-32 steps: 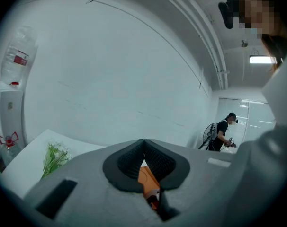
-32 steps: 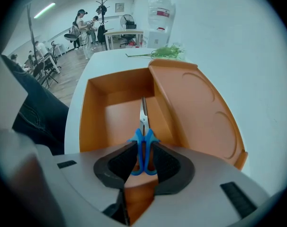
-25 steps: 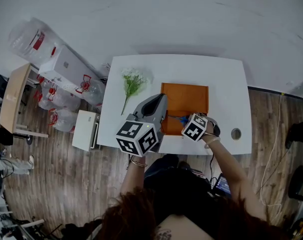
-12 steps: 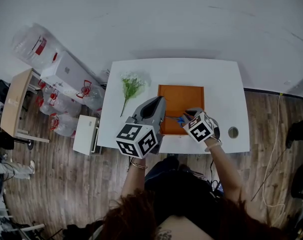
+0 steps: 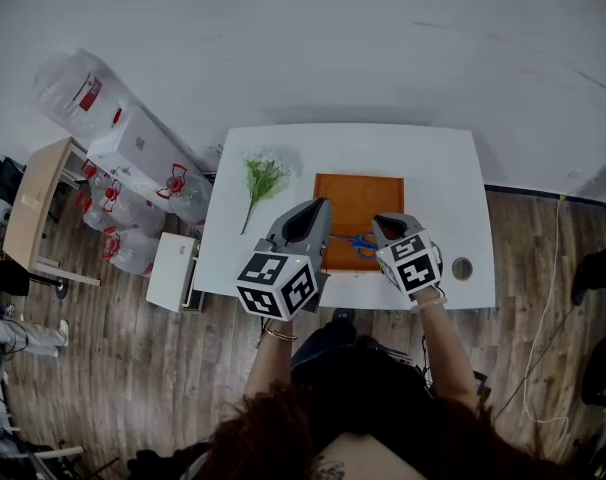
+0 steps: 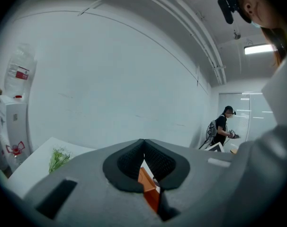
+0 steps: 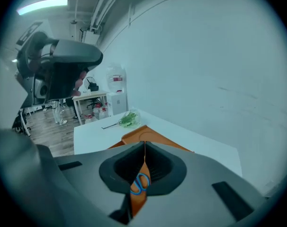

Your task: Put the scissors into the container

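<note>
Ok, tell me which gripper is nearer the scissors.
The right gripper: the blue-handled scissors lie in the orange container beside its tip; the left gripper is farther off.

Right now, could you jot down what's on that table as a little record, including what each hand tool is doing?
table: white
container: flat orange tray, mid-table
scissors: blue handles, lying in the container near its front edge
flowers: green sprig with white blooms, on the table left of the container
left gripper: jaws together, holding nothing
right gripper: jaws together, holding nothing, raised above the scissors
task status: scissors appear to be in place
</note>
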`<move>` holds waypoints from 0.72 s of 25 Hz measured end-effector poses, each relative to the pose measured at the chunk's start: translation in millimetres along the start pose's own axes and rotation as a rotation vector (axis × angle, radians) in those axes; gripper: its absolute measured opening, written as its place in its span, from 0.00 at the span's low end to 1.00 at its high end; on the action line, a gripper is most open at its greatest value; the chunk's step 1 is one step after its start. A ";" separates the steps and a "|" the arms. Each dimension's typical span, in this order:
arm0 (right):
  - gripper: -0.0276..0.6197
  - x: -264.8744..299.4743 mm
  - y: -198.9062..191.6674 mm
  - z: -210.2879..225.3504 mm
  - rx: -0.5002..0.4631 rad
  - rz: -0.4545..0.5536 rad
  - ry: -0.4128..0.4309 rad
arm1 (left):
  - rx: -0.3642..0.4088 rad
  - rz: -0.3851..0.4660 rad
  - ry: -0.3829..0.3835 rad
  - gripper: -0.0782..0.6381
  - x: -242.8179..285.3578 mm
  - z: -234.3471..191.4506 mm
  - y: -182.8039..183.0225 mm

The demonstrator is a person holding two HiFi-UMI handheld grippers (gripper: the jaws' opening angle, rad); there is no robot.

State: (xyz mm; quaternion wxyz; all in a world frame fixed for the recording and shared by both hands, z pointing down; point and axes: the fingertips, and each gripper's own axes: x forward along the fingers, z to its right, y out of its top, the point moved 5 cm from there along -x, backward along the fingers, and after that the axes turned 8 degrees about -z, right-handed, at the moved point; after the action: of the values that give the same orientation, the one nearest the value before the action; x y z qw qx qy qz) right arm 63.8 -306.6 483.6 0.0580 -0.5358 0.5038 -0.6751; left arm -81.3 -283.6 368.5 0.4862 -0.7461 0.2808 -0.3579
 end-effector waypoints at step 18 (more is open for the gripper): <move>0.04 -96.0 26.5 0.9 0.072 0.266 -0.072 | 0.032 0.007 0.010 0.13 -19.0 31.5 -7.3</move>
State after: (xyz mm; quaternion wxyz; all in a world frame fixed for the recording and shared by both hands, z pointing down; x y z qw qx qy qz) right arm 92.5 -260.7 399.9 0.1840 -0.4859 0.5434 -0.6594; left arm -66.5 -249.7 361.8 0.4979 -0.7354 0.2801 -0.3645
